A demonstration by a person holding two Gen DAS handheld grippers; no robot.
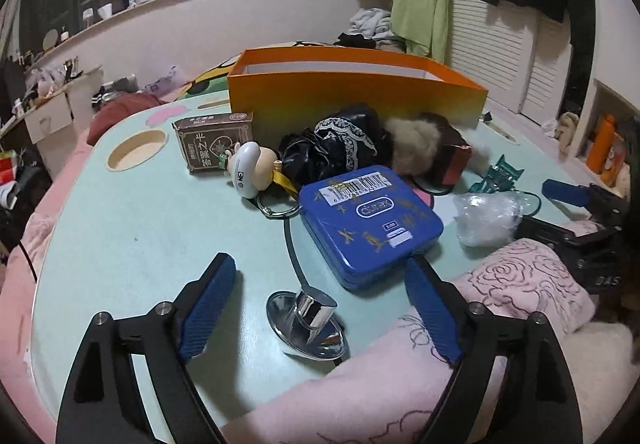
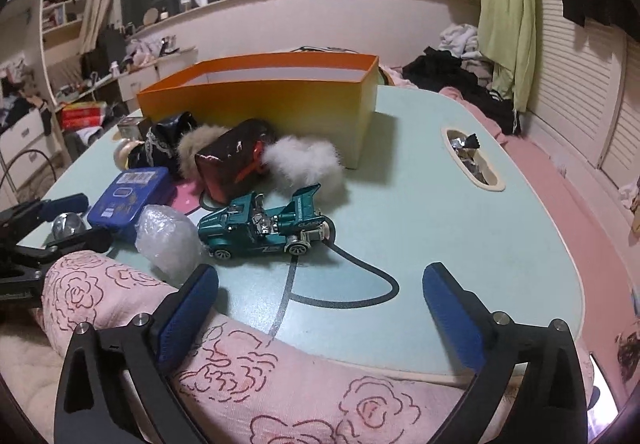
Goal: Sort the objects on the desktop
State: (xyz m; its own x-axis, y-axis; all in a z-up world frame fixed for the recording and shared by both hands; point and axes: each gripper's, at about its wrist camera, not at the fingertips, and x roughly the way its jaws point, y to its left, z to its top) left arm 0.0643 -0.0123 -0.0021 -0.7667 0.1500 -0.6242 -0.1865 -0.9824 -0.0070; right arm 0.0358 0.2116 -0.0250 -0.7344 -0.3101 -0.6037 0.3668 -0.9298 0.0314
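Table top (image 2: 420, 203) was pale mint with a dark curved line. Box (image 1: 360, 99) was orange outside, white inside. Tin (image 1: 370, 222) at 3 o'clock of the keychain figure (image 1: 250, 167) was blue with gold marks. Toy car (image 2: 264, 224) was teal. Blanket (image 2: 248, 376) was pink with a dark rose-outline print. Gripper pads (image 1: 210, 308) were blue.

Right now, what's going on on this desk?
A person holds two grippers over a cluttered mint-green table, sorting not yet begun. The left gripper is open above a chrome funnel-shaped piece, beside a blue tin. The right gripper is open and empty, facing a teal toy car. The orange box at the back looks empty.
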